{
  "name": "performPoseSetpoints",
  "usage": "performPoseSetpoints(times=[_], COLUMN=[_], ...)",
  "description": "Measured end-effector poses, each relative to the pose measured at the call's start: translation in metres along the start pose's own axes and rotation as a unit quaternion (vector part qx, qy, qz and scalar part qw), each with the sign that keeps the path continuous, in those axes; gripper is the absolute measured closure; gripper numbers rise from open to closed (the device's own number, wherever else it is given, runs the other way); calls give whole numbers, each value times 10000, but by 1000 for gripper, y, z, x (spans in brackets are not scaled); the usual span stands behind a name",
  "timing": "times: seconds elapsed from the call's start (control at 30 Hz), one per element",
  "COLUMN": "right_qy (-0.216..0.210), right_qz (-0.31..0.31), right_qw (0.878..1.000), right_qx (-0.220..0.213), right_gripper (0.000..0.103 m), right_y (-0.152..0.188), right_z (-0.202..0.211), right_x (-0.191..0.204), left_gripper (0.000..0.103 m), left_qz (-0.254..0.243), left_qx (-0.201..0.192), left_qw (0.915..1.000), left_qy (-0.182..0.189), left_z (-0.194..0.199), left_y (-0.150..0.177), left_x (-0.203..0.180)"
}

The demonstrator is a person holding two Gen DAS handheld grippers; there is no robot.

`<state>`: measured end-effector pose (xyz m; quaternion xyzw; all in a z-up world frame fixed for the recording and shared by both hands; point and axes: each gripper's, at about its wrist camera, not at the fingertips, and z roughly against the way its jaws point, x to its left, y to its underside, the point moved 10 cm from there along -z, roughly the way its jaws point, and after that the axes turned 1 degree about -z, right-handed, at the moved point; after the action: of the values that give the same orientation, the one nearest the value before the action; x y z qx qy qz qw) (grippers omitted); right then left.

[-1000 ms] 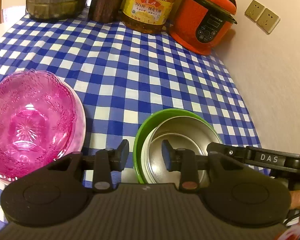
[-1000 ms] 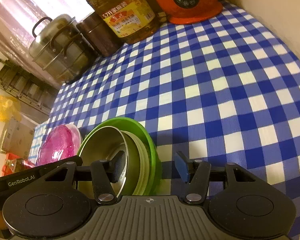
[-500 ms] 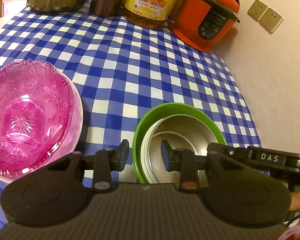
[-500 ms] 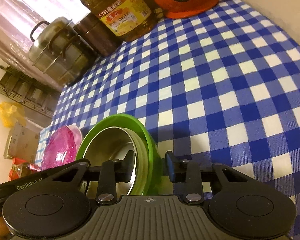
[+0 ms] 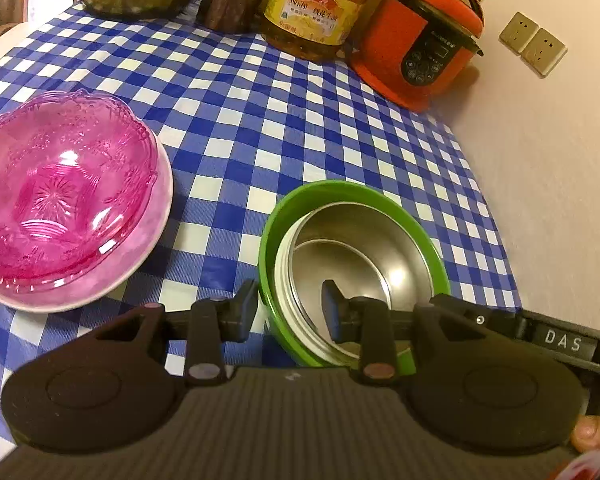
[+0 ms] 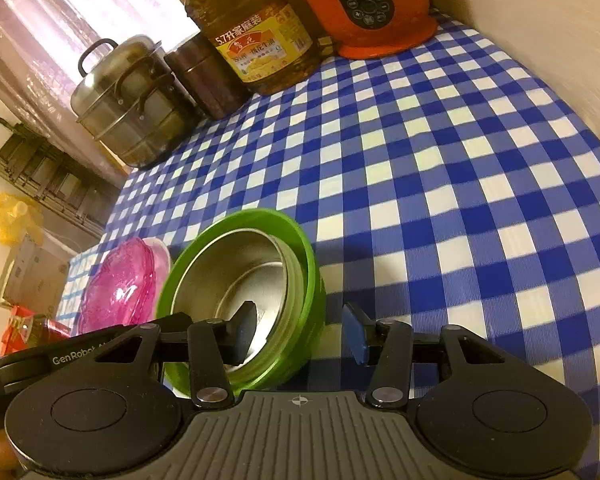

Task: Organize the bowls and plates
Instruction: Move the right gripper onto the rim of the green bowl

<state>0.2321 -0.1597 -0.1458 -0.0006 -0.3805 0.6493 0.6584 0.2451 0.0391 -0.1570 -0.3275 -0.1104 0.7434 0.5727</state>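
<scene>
Steel bowl [image 5: 352,256], nested inside a green bowl [image 5: 342,190]; the pair sits near the right edge of the checked tablecloth [image 5: 260,120], close to the near side. Nesting suggests the two are already grouped as one stack.

Left gripper [image 5: 290,306]: jaws straddle the left wall of the nested pair, one finger outside the green rim, the other inside the steel bowl. The gap is narrow and steady. Whether the pads actually press on the wall cannot be told from this view.

Right gripper [image 6: 300,330]: jaws straddle the right wall of the same pair, left finger inside the steel bowl, right finger outside with a clear gap to the green wall. The jaws are opening, and they hold nothing. Judged as a release on this side, which leaves the bowls to the other gripper.

Pink glass bowl [image 5: 60,184], sitting on a pale plate [image 5: 156,236]; far left of the cloth, well apart from the green pair. Already stacked, so probably the place the green pair should join or sit beside.

Background items along the far edge, left to right: steel steamer pot [image 6: 128,100], dark canister [image 6: 204,76], oil bottle [image 6: 260,28], red rice cooker [image 5: 424,36]. All stand clear of the working area.

Wall [image 5: 540,180] runs close along the right side and limits room for the right-hand tool.
</scene>
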Motion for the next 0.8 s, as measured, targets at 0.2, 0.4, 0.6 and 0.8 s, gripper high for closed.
performPoseSetpoints(times=[0.2,0.4,0.6,0.8], right_qy=[8,22,1,28], right_qz=[-44,-100,-102,-139], right_qw=[10000,9999,9999,9999], right_qx=[-34,-44,-41,26], right_gripper=[55,54,54,54], right_y=[5,5,2,1], right_z=[6,9,7,-3], right_x=[-1,-2,-1,-3], left_gripper=[73,73,73,73], left_qz=[35,30,62,137], left_qx=[-40,-24,-19,10], left_qw=[10000,10000,10000,9999], left_qy=[-63,-53,-54,-42], left_z=[4,4,1,-6], left_y=[5,7,6,2], left_x=[0,1,3,7])
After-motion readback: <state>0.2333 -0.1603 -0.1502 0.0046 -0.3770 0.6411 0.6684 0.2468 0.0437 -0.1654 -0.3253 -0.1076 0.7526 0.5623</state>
